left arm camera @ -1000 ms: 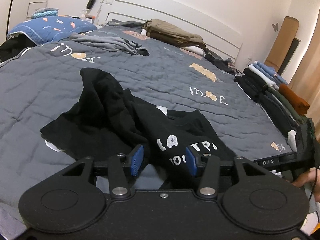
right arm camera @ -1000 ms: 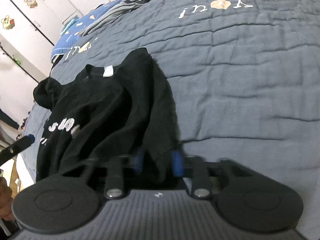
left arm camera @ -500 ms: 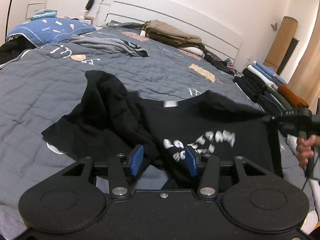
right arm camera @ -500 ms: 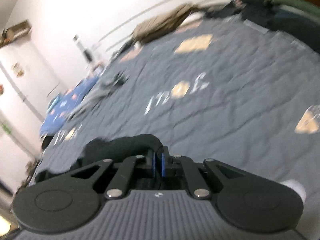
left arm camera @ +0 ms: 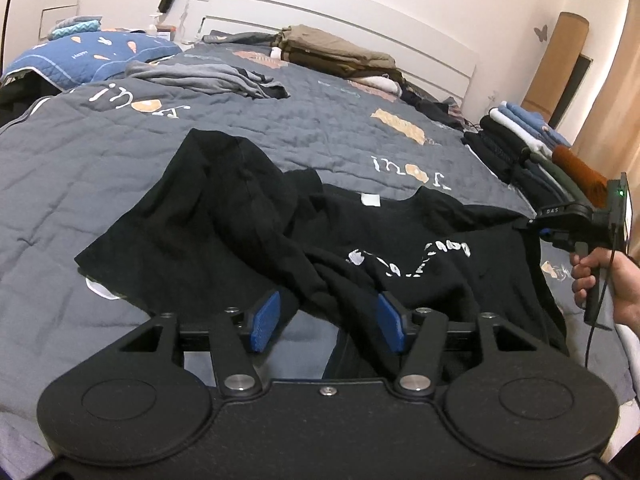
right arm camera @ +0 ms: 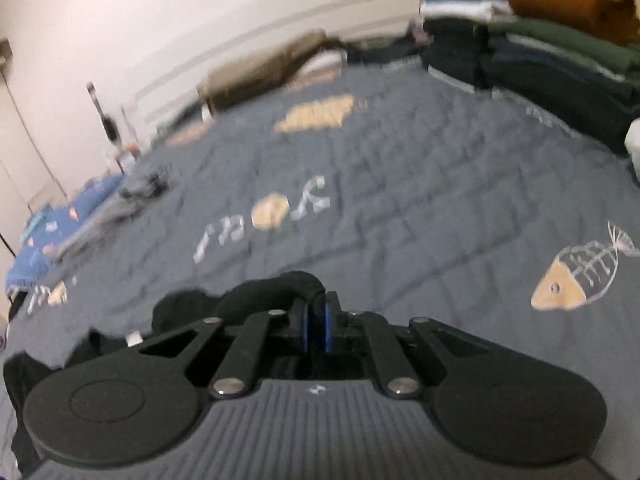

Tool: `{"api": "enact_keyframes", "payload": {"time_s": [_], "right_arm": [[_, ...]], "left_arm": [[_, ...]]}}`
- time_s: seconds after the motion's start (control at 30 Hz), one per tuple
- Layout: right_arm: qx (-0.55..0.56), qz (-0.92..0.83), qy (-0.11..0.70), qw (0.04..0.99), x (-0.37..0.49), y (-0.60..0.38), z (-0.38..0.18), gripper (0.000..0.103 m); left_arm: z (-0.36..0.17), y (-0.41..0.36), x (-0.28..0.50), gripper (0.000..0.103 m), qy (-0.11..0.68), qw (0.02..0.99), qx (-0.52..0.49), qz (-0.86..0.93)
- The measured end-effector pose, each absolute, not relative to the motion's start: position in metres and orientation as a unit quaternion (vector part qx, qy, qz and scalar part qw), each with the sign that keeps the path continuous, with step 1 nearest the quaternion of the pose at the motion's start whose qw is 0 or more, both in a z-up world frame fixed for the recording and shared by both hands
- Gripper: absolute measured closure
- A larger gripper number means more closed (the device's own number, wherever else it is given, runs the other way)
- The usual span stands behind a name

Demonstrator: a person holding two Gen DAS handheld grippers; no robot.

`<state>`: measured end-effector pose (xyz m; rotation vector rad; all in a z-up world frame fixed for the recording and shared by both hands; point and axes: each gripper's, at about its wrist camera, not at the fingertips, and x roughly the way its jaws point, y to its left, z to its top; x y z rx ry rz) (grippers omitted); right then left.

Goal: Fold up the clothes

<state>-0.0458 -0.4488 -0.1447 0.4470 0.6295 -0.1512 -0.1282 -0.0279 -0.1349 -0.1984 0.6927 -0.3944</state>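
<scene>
A black T-shirt (left arm camera: pixel 224 240) with white print lies crumpled on the grey quilt (left arm camera: pixel 100 160), its left half bunched and its right half drawn flat. My left gripper (left arm camera: pixel 329 322) hovers at the shirt's near edge. Its jaws are opening, and a twisted fold lies loose between the blue pads (left arm camera: pixel 264 322). My right gripper (right arm camera: pixel 316 326) is shut on a rolled edge of the shirt (right arm camera: pixel 272 292), though its jaws are easing apart. From the left wrist view it (left arm camera: pixel 532 229) holds the shirt's right edge taut, carried by a hand (left arm camera: pixel 616 280).
A stack of folded clothes (left arm camera: pixel 532 152) lines the bed's right edge, blurred in the right wrist view (right arm camera: pixel 540 52). Khaki garments (left arm camera: pixel 336 50) lie by the white headboard, a grey garment (left arm camera: pixel 208 78) and a blue pillow (left arm camera: pixel 88 52) at the far left.
The right gripper closed on the shirt's edge and pulled it out to the right, spreading that half and its print. Its view swung up across the bed. The left pads stand wider apart.
</scene>
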Motion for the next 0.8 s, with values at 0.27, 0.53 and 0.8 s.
{"api": "enact_keyframes", "payload": {"time_s": [0.27,0.53,0.8], "right_arm": [[0.211,-0.071,0.285,0.932,-0.075,-0.448,-0.105,0.064],[0.211,-0.034,0.282,0.935,-0.106,-0.438,-0.091,0.06],[0.211,0.027,0.29,0.933,-0.143,-0.4,-0.092,0.06]], "left_arm": [[-0.14,-0.034,-0.127,0.048,0.349,0.914,-0.081,-0.188],[-0.156,-0.047,-0.127,0.048,0.378,0.904,-0.052,-0.193],[-0.185,-0.061,-0.127,0.048,0.424,0.885,-0.034,-0.19]]}}
